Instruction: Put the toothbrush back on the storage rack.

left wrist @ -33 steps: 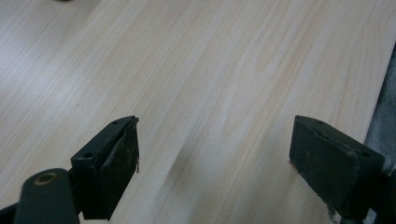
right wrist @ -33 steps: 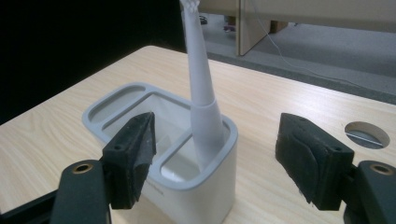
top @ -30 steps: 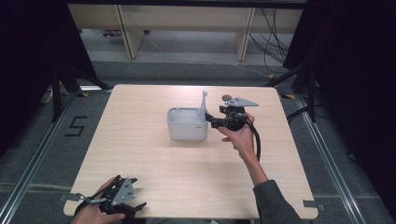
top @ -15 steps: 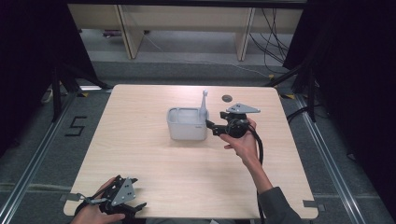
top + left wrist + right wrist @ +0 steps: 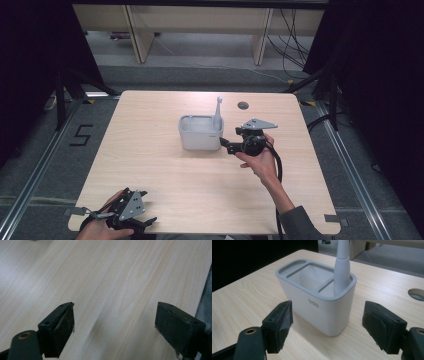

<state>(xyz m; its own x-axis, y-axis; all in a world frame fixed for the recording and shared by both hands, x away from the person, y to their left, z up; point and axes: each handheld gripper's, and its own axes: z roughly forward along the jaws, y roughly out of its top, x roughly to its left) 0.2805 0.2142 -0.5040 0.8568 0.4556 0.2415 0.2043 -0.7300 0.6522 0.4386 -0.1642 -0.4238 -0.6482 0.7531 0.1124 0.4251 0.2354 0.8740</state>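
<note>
Right gripper [image 5: 226, 144] sat mid-frame with its jaws spread, empty, aimed at the white holder [image 5: 200, 132] just left of it, probably lining up to grab it. A toothbrush [image 5: 218, 111] stood upright in its end compartment. Left gripper [image 5: 145, 221], also spread, idled at the bottom left.

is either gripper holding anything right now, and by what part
Nothing is held. The right hand-held gripper has its jaws open, facing the white holder without touching it. The left hand-held gripper is open over bare table.
</note>
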